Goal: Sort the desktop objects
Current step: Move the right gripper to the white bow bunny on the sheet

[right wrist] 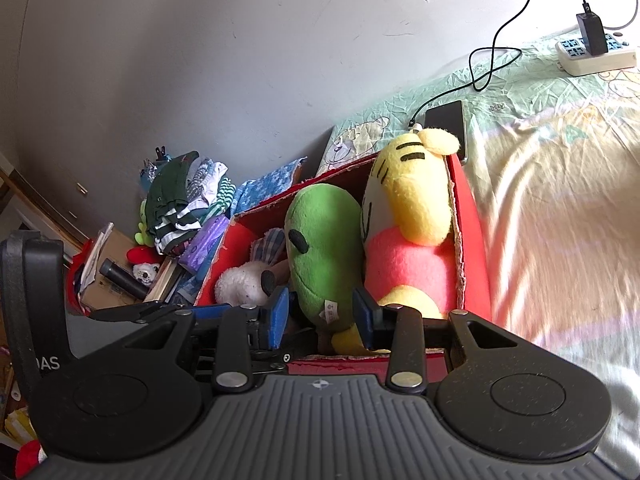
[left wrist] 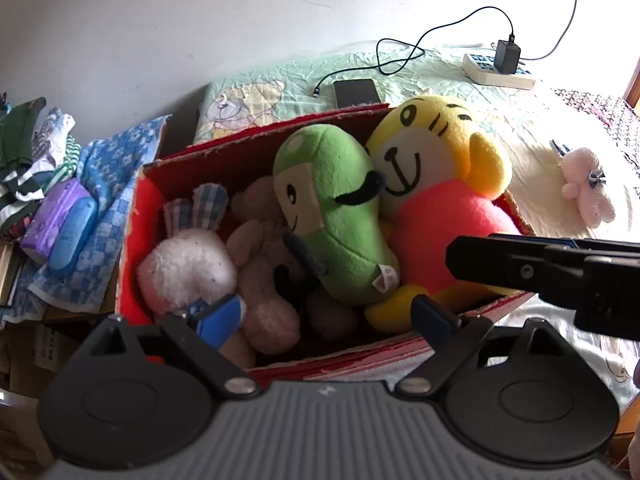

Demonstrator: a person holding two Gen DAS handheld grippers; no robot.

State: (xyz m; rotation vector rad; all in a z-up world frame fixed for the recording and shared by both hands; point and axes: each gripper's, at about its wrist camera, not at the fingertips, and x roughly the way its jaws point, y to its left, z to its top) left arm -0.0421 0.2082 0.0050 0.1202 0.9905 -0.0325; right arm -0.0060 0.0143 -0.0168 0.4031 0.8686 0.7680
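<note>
Red box point(left wrist: 138, 216) on the bed sheet point(right wrist: 560, 184): we count a green plush point(left wrist: 336, 216), a yellow tiger plush point(left wrist: 432, 168), a white rabbit plush point(left wrist: 186, 266) and a brown plush point(left wrist: 260, 280) packed inside. A small pink plush point(left wrist: 586, 188) lies apart on the sheet. We hold the left gripper point(left wrist: 324, 314) spread wide, empty, over the box's near edge. The right gripper point(right wrist: 322, 314) also stands parted, flanking the green plush's lower end without clamping it.

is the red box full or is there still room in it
Nearly full: the red box is packed with a green plush, yellow plush and white plush, the biggest rising above its rim.
</note>
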